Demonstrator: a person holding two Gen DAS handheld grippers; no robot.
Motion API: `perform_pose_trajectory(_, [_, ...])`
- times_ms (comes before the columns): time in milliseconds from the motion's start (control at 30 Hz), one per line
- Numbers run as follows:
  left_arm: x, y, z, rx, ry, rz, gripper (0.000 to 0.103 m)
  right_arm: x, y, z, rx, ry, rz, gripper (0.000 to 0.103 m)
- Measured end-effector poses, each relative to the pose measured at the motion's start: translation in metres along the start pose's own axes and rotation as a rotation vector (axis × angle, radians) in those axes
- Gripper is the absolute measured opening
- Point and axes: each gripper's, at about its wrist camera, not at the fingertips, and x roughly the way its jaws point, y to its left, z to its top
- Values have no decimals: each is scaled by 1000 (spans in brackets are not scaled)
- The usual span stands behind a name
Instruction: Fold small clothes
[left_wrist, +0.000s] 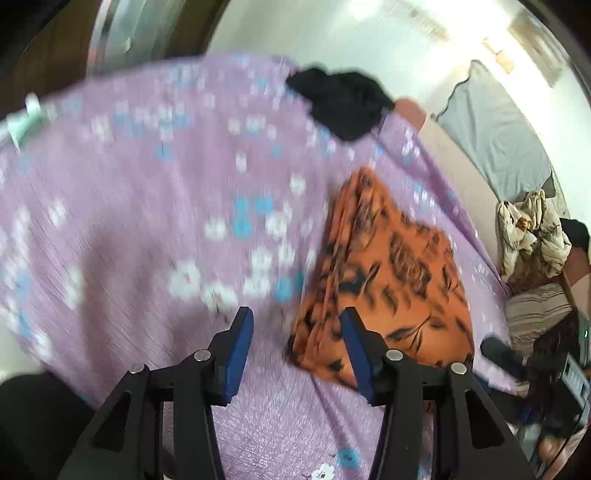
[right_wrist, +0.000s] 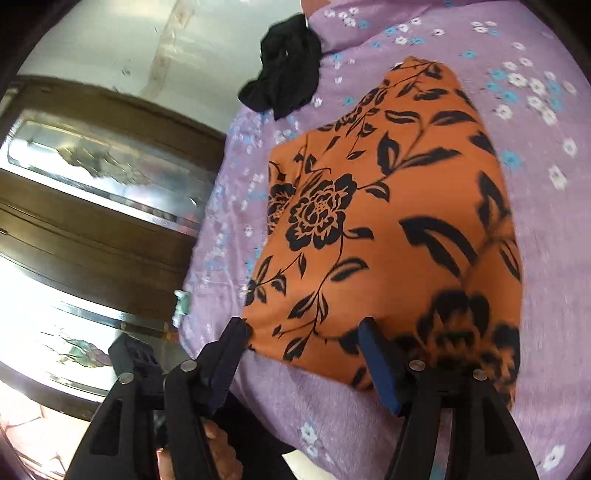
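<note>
An orange garment (right_wrist: 388, 221) printed with black flowers and leaves lies folded flat on the bed sheet (left_wrist: 129, 184), a crinkled lilac cotton scattered with small white and blue blossoms. The garment looks thin and smooth; in the right wrist view its outline is a rough, many-sided slab, wider at the near end, with a layered fold line running down its right side. In the left wrist view the same piece (left_wrist: 388, 280) shows stacked edges along its left side, though that frame is motion-blurred.

The left gripper (left_wrist: 297, 325) hangs over the sheet with its blue-padded jaws spread wide and nothing between them; its right finger overlaps the garment's near corner. The right gripper (right_wrist: 303, 332) is likewise wide apart and empty, its fingers straddling the garment's near edge.

A crumpled black garment (right_wrist: 284, 70) sits at the far edge of the bed, well apart from the orange one. A small pale green item (right_wrist: 181, 302) lies at the bed's edge, by the dark wooden cabinet (right_wrist: 110, 229) with mirrored panels.

To the left of the orange piece, in the left wrist view, a broad stretch of bare sheet lies open
</note>
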Motion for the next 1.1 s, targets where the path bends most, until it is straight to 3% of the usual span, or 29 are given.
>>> perform_pose_trajectory(100, [-22, -35, 11, 98, -61, -39, 49, -1, -6, -10, 9, -9, 56, 69])
perform_pose_trajectory(233, [4, -75, 20, 260, -34, -54, 52, 9, -25, -24, 60, -1, 91, 69])
perform_pose_trajectory(300, [55, -81, 15, 355, 110, 118, 53, 6, -33, -31, 82, -14, 115, 69])
perform_pose_trajectory(333, [77, -74, 11, 359, 196, 176, 54, 3, -36, -36, 95, -14, 126, 69])
perform_pose_trajectory(367, [80, -61, 13, 296, 190, 135, 57, -2, -39, -39, 99, -10, 130, 69])
perform_pose_trajectory(433, [70, -62, 21, 277, 185, 150, 58, -21, -43, -43, 88, -20, 127, 69])
perform_pose_trajectory(567, [32, -91, 33, 335, 61, 117, 58, -78, -56, -37, 71, -152, 104, 73])
perform_pose_trajectory(667, [35, -120, 27, 439, 42, 84, 59, -90, -76, -16, 95, -194, 58, 74])
perform_pose_trajectory(767, [82, -120, 8, 481, 185, 207, 59, -61, -99, 4, 165, -131, 73, 74])
perform_pose_trajectory(800, [84, -121, 5, 508, 152, 225, 61, -48, -102, 8, 173, -100, 83, 68])
perform_pose_trajectory(833, [82, -125, 4, 533, 139, 239, 61, -31, -102, 11, 160, -42, 80, 39])
perform_pose_trajectory(900, [76, -131, 6, 552, 149, 254, 61, -27, -95, 11, 123, -41, 1, 28])
perform_pose_trajectory(1033, [78, -123, 6, 515, 165, 215, 61, -51, -75, 2, 24, -115, -117, 22])
perform_pose_trajectory(1067, [77, -124, 6, 521, 165, 222, 61, -45, -83, -1, 37, -88, -140, 23])
perform_pose_trajectory(1100, [79, -125, 3, 529, 166, 226, 61, -36, -96, -3, 74, -36, -130, 35])
